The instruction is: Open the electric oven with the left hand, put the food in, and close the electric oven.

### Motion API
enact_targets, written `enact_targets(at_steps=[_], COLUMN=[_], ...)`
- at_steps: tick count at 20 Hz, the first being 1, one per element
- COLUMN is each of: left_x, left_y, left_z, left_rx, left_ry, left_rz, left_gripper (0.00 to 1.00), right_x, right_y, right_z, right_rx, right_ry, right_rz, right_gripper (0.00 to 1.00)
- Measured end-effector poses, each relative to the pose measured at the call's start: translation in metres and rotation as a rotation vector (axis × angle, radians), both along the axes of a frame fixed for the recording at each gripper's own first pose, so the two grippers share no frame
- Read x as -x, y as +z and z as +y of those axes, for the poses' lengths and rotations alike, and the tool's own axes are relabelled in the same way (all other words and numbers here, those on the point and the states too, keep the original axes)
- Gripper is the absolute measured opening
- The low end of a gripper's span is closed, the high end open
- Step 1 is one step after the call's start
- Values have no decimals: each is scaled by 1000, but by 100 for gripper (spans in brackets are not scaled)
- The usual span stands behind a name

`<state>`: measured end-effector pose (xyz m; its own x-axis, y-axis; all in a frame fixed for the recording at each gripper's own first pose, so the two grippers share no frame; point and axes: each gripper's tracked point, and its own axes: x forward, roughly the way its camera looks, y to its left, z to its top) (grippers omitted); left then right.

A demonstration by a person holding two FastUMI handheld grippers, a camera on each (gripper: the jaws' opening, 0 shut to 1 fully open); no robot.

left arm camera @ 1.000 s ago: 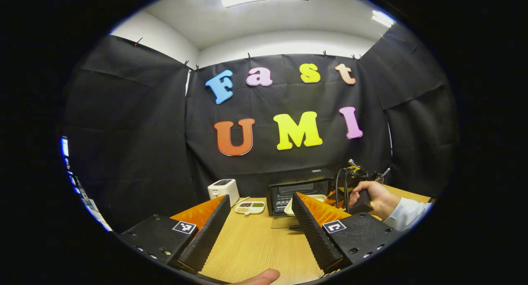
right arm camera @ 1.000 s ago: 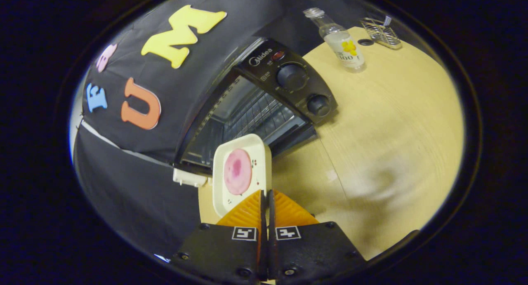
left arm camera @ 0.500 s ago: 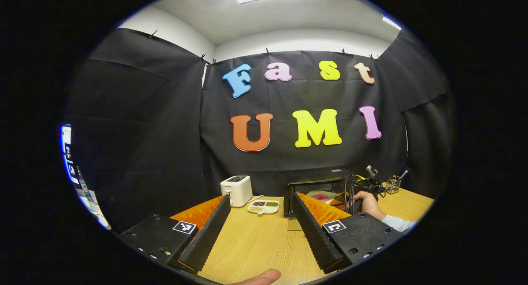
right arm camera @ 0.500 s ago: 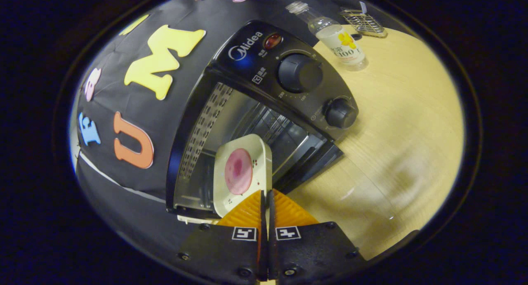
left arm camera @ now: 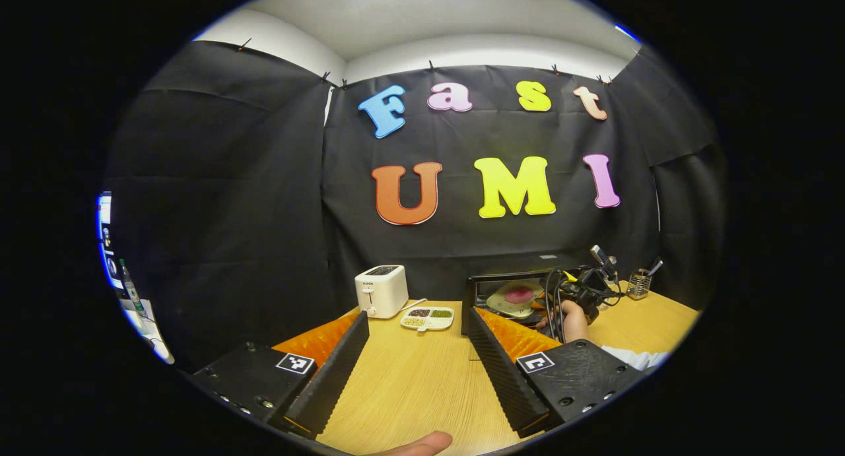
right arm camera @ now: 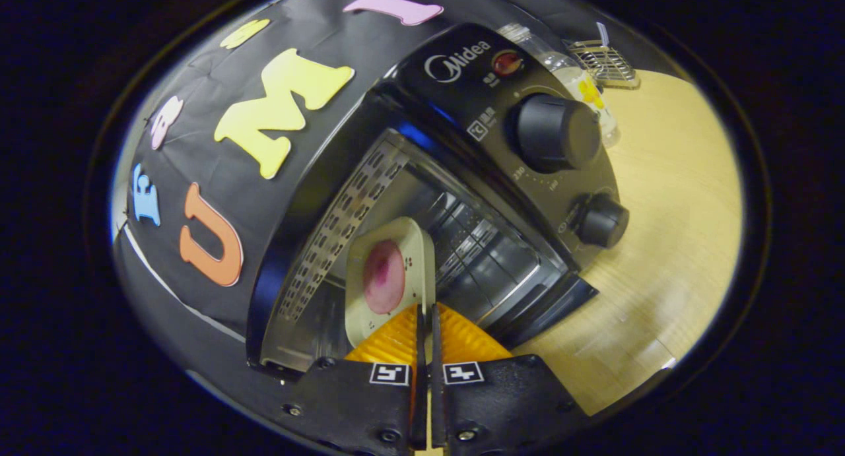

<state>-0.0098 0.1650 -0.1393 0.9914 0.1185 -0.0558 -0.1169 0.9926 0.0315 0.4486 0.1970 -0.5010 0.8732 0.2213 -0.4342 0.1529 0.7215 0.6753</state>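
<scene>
Black electric oven [right arm camera: 455,198] at the desk's [right arm camera: 667,245] back edge, door open. Cream plate [right arm camera: 403,258] with pink food [right arm camera: 383,276] just inside the cavity, clamped at its rim by right gripper [right arm camera: 424,324]. Best kept level, pushed deeper before release. Left gripper [left arm camera: 416,350] apart, empty.

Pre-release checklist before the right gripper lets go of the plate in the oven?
1. Oven door open: ok.
2. Right gripper shut on the plate rim: ok.
3. Food on the plate: ok.
4. Plate past the oven mouth: ok; its far end is in the cavity.
5. Plate seated on the rack: cannot tell; contact underneath is hidden.
6. Left gripper open, back over the table, clear of the door: ok.
</scene>
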Motion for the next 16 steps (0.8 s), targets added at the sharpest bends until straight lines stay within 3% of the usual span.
enact_targets(at_steps=[5,11,13,15,16], left_x=[-7,-14,-11,-8,-5], left_y=[-8,-13,-13,-16,-16], left_z=[2,-6,-9,-5,-3], left_rx=[1,26,38,26,23], left_ry=[22,13,11,21,29], left_rz=[15,33,38,40,46], left_gripper=[95,96,95,96,95], right_x=[-11,2,6,14,17], right_y=[0,-8,0,7,11], right_z=[-8,-18,-17,-19,-21], right_rx=[81,131,142,176,186], right_ry=[-13,-9,11,28,33], right_rz=[-46,-35,-63,-87,-98], right_gripper=[8,10,17,36,34])
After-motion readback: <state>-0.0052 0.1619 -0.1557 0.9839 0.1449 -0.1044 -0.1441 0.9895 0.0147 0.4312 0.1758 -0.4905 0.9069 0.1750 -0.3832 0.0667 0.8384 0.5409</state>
